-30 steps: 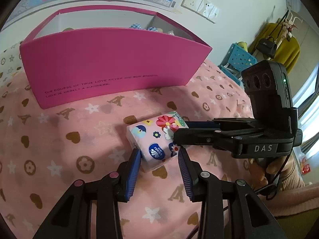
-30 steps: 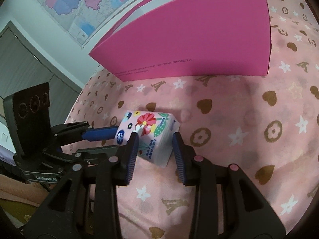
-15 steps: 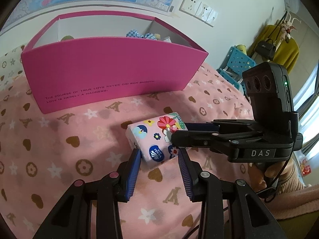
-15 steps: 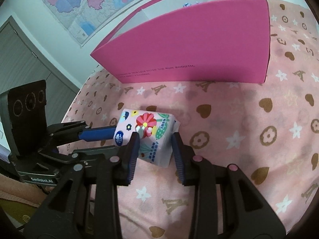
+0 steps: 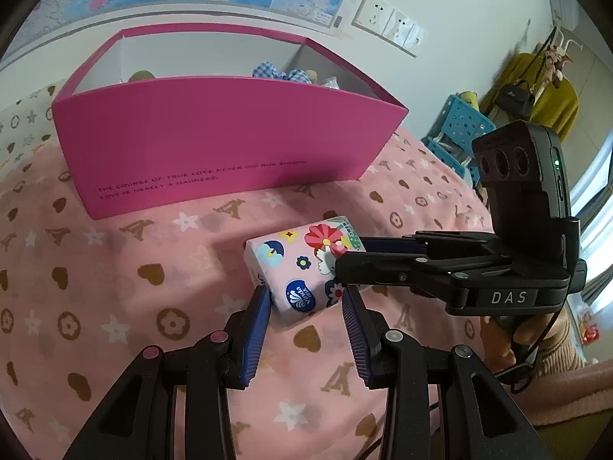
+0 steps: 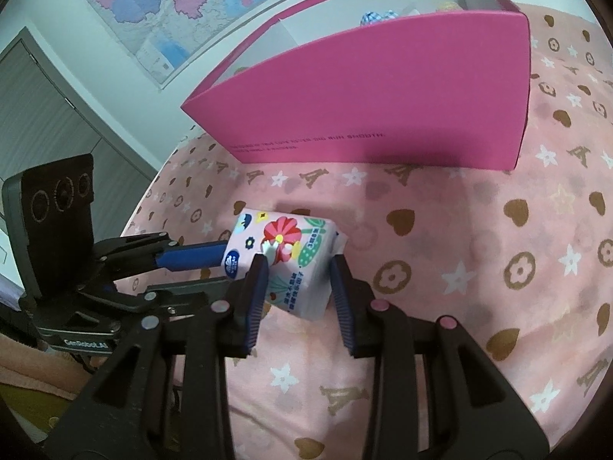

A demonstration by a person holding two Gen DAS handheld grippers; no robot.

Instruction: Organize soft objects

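A small pink tissue pack [image 5: 299, 264] with a flower print is held from two sides, just over the pink blanket, with its shadow beside it. My left gripper [image 5: 306, 303] is shut on its near end, blue pads pressed to both sides. My right gripper [image 5: 348, 257] comes in from the right and is shut on the other end. In the right wrist view the same tissue pack [image 6: 291, 237] sits between the right gripper's [image 6: 297, 272] pads, and the left gripper [image 6: 226, 268] reaches in from the left. Behind stands an open pink box [image 5: 214, 145] [image 6: 383, 99].
The box holds a blue checked cloth [image 5: 276, 71] and a green item [image 5: 140, 76]. The patterned pink blanket [image 5: 115, 268] covers the bed. A blue crate [image 5: 456, 130] stands beyond the bed's right edge. A person's hand [image 5: 528, 329] holds the right gripper.
Both grippers keep the same hold on the tissue pack. A little more of the box's inside shows than a second ago.
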